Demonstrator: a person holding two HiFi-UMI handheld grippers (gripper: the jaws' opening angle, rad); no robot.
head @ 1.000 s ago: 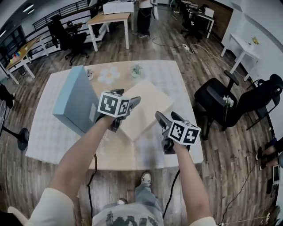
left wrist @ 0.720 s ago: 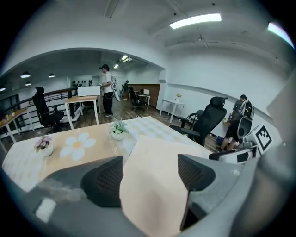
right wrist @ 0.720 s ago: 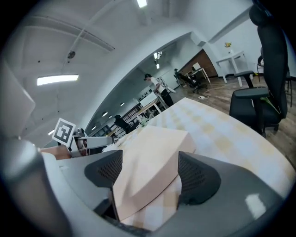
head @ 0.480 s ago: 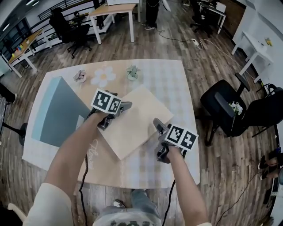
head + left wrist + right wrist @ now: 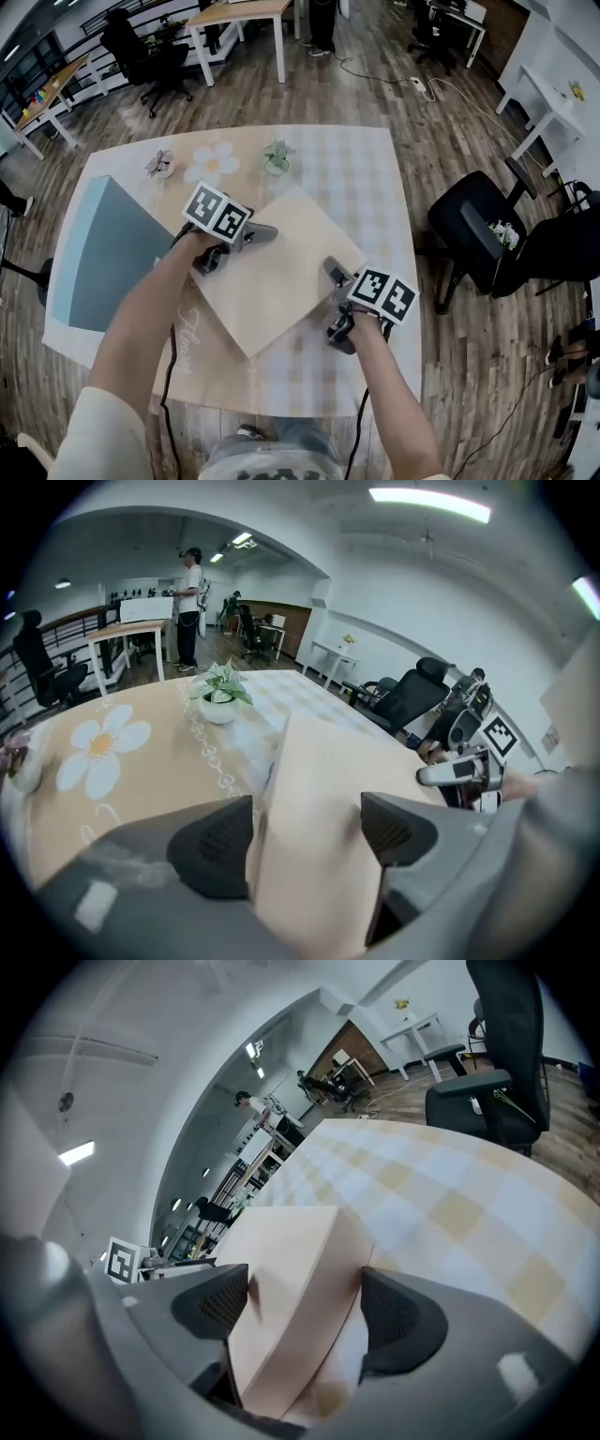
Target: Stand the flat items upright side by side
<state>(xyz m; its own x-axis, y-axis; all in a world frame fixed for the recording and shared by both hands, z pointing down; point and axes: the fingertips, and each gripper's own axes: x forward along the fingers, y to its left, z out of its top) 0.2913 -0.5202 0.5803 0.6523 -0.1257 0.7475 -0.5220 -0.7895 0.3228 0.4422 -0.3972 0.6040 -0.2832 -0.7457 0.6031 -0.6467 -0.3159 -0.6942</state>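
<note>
A flat beige box [image 5: 277, 277] lies low over the middle of the table [image 5: 375, 159], turned like a diamond. My left gripper [image 5: 242, 246] holds its upper left edge, and the left gripper view shows the beige box [image 5: 319, 789] filling the gap of the left gripper [image 5: 305, 841], both pads against it. My right gripper [image 5: 336, 302] clamps the lower right edge; in the right gripper view the thick beige box [image 5: 281, 1269] sits between the jaws of the right gripper [image 5: 305, 1312]. A blue-grey flat box [image 5: 112, 253] is at the table's left, seemingly on edge.
Two small potted plants [image 5: 277, 157] [image 5: 159, 164] and a printed white flower [image 5: 211, 167] are at the table's far side. A black office chair [image 5: 478, 234] stands off the right edge. The plant [image 5: 218, 691] also shows beyond the box, and a person [image 5: 190, 602] stands by a far desk.
Both grippers have come down and toward the table with the beige box held between them; it was raised and tilted, and now sits low and nearly flat. The blue-grey box stayed put.
</note>
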